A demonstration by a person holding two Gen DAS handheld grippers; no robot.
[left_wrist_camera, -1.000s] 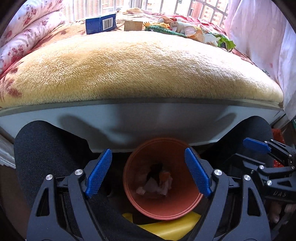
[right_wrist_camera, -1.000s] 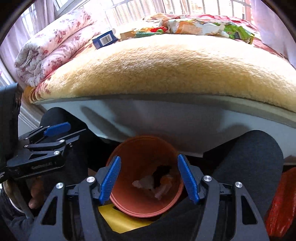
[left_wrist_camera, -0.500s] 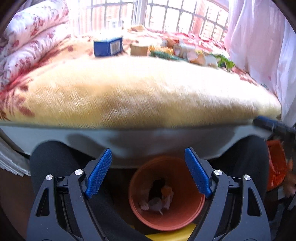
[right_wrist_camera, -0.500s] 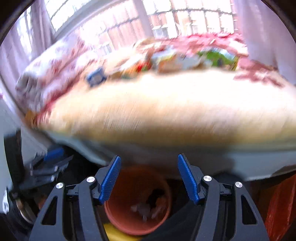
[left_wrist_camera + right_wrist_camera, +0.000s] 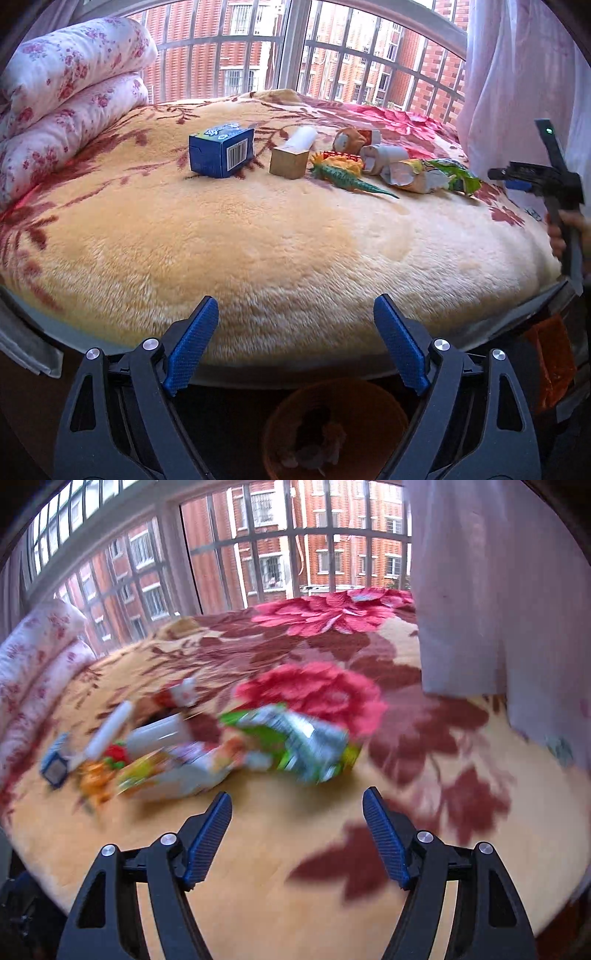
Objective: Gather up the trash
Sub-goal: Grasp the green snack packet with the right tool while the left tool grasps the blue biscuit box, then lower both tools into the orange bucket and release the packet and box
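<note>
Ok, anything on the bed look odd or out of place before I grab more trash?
Yes: a green plastic toy lizard lies among the crumpled snack wrappers on the plush blanket. It looks like a toy, not trash. Both claws are open and empty.

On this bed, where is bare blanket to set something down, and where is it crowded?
Free: the wide plush yellow blanket between the near bed edge and the row of items, and the stretch between the blue barcode box and the folded floral quilt. Crowded: from the box rightwards past the tan block and green toy lizard to the green crumpled wrapper.
</note>
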